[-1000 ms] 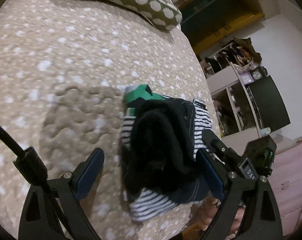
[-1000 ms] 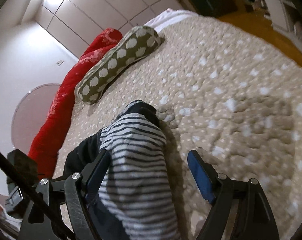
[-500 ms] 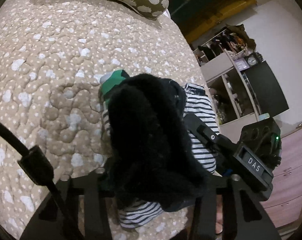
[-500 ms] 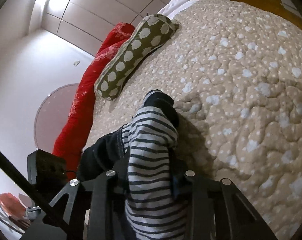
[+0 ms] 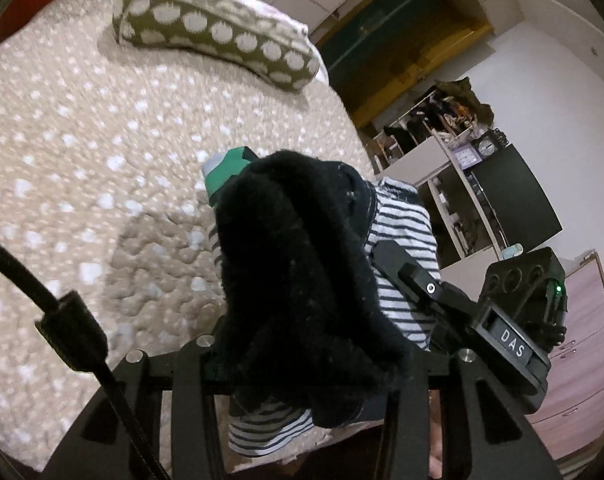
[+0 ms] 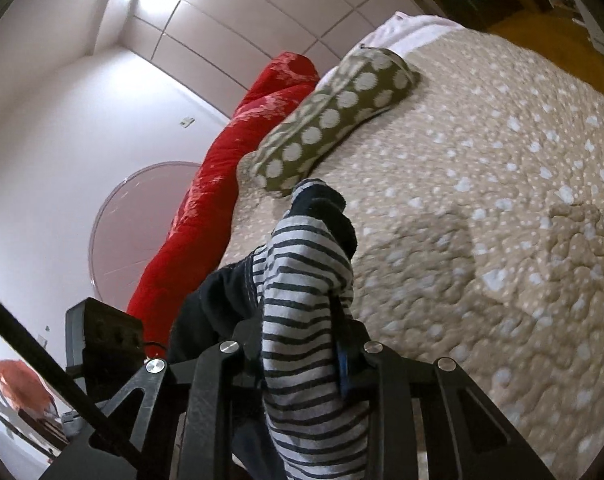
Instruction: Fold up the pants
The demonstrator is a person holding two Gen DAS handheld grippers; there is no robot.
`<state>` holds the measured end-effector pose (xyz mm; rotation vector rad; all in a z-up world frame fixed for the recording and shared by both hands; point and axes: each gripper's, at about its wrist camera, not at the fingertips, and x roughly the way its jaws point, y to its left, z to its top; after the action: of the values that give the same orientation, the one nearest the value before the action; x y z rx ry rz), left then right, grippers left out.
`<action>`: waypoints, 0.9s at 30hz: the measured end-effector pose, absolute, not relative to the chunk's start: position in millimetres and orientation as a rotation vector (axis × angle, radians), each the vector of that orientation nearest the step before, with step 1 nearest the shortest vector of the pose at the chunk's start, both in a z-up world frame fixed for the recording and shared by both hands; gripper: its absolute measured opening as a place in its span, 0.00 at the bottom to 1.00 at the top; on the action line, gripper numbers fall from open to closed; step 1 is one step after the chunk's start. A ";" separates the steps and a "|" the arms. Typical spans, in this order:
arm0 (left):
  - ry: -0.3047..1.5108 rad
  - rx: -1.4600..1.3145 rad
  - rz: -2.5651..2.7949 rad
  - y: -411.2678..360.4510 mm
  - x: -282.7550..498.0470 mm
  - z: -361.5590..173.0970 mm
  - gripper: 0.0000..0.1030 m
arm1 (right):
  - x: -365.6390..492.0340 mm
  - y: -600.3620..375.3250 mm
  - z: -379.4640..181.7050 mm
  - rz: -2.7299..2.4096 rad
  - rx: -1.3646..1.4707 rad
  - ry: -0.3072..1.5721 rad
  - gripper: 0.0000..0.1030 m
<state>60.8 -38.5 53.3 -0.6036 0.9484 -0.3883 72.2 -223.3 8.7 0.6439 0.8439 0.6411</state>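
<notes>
Bunching between both clamped grippers [image 5: 302,364] [image 6: 302,360], pants [image 5: 297,272].

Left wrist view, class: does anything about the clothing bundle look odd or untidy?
Yes. The bundle is a crumpled wad, not flat pants: black fleecy cloth, striped fabric and a green piece bunched together, clamped by both the left gripper and right gripper.

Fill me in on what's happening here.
A person with a gripper in each hand is handling a bundle of clothes on a bed. The left gripper is shut on its fuzzy black part, the right gripper on the striped part. Nothing is laid out flat yet.
</notes>
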 end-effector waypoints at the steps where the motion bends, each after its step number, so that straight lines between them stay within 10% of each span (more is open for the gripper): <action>1: 0.927 -0.612 -0.384 -32.3 54.8 59.7 0.40 | 67.3 -219.7 14.5 0.643 0.636 0.840 0.26; 27: 0.903 -0.584 -0.214 37.3 119.2 42.3 0.40 | 130.5 -123.9 16.7 0.677 0.475 0.861 0.26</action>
<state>119.2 37.3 42.3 -0.5845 0.9034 -0.2145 130.5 -123.9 16.7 0.4749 0.8608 0.6766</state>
